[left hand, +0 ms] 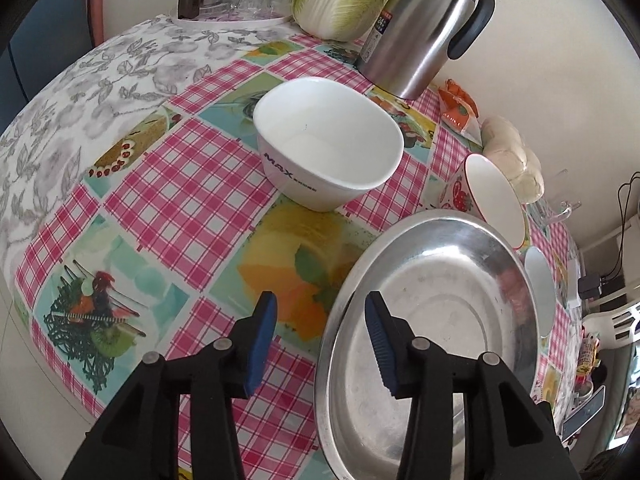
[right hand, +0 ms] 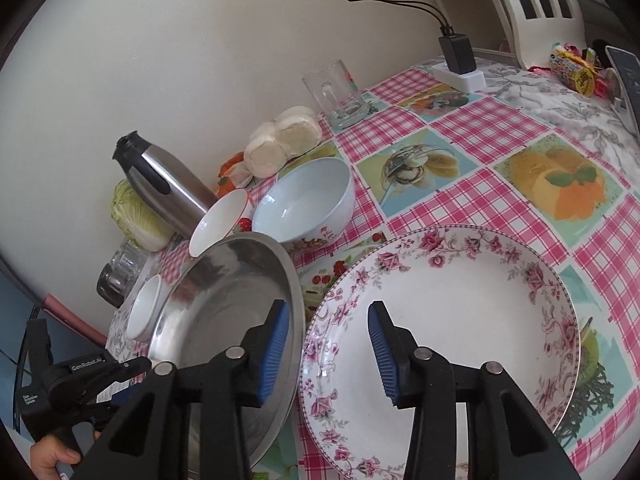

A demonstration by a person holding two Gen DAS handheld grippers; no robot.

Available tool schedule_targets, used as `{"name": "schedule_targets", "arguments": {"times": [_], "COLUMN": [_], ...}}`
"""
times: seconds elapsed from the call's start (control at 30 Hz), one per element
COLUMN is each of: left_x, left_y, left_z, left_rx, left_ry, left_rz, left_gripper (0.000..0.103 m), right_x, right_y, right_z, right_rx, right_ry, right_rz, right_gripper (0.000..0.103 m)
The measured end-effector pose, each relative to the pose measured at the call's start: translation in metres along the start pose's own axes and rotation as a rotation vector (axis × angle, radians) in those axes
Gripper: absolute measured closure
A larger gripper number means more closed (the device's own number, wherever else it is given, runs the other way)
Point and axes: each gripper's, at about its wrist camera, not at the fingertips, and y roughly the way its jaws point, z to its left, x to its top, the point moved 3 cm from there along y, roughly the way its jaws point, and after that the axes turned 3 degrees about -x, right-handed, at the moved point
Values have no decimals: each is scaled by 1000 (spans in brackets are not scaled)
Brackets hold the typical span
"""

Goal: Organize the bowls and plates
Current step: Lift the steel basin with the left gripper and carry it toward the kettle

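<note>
— Where is there room on the counter (left hand: 168, 208)?
— Left of the steel plate (left hand: 432, 304), up to the edge. The flowered plate (right hand: 452, 320) lies just beside it.
— And the fingers?
— Left gripper (left hand: 320, 340) spread over the steel plate's rim; right gripper (right hand: 328, 352) spread over the gap between both plates, pinching nothing.
— The bowls?
— White bowl (left hand: 328, 152) and blue bowl (right hand: 304, 204) look empty.
</note>
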Motion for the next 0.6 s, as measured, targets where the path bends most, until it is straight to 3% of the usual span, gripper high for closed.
{"name": "schedule_targets", "arguments": {"times": [0.23,0.5,0.6], "left_x": [-4,-6,-6], "left_y": [11,11,10], "left_z": [0,-1,-2], "left_rx": [43,32,29], "left_ry": [19,17,24], "left_rz": [33,32,29], "left_gripper": [57,69,72], "right_x": [-5,-12,-13], "right_y": [4,4,4], "right_z": [14,24,23], "right_rx": [30,36,40], "right_ry": [-57,-113,-104], "right_rz": [27,53,62], "right_gripper": [58,78,80]}}
